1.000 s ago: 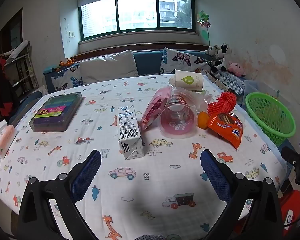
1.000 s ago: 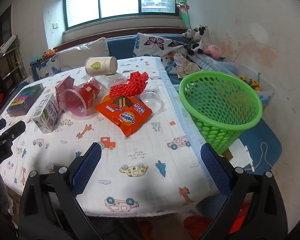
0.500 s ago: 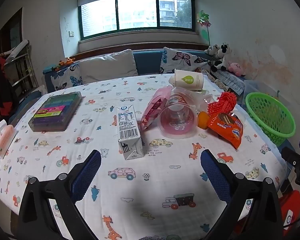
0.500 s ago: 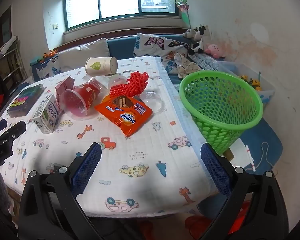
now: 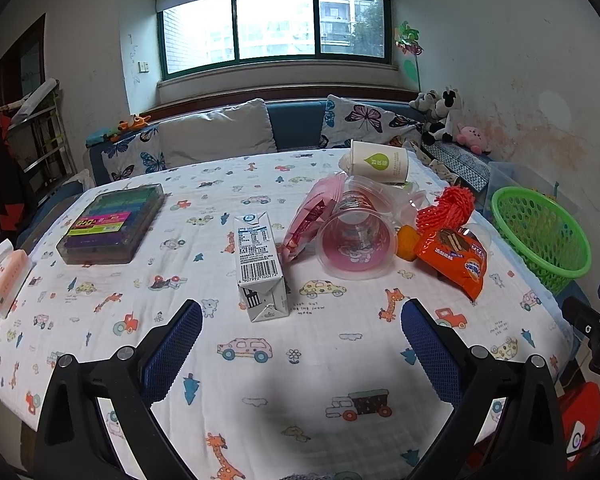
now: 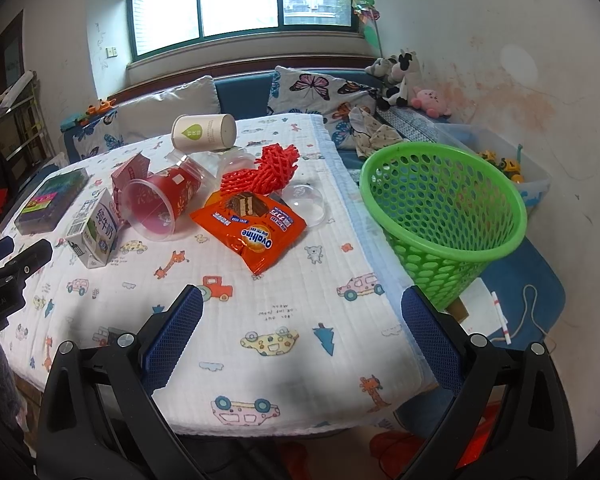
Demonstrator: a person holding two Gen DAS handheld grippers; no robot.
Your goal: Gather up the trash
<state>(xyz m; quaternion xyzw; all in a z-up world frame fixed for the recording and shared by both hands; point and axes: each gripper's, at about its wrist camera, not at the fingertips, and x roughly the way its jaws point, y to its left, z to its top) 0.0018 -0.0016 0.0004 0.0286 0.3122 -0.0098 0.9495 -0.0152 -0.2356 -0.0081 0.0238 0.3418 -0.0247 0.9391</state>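
Note:
Trash lies on the printed tablecloth: a milk carton (image 5: pixel 260 264) (image 6: pixel 94 228), a clear plastic cup (image 5: pixel 356 236) (image 6: pixel 160 204) on its side, a pink wrapper (image 5: pixel 308 216), a paper cup (image 5: pixel 380 162) (image 6: pixel 204 132) on its side, red foam netting (image 5: pixel 448 208) (image 6: pixel 264 172), an orange Ovaltine packet (image 5: pixel 456 260) (image 6: pixel 252 228) and a clear dome lid (image 6: pixel 304 204). A green mesh basket (image 6: pixel 444 216) (image 5: pixel 540 236) stands off the table's right edge. My left gripper (image 5: pixel 300 344) is open, above the near table, short of the carton. My right gripper (image 6: pixel 300 340) is open, near the table's front right corner.
A box of coloured pens (image 5: pixel 112 224) and a pink tissue pack (image 5: pixel 6 276) lie at the table's left. A small orange (image 5: pixel 406 242) sits by the cup. A sofa with cushions (image 5: pixel 216 136) runs behind the table. Plush toys (image 6: pixel 400 76) sit at the right wall.

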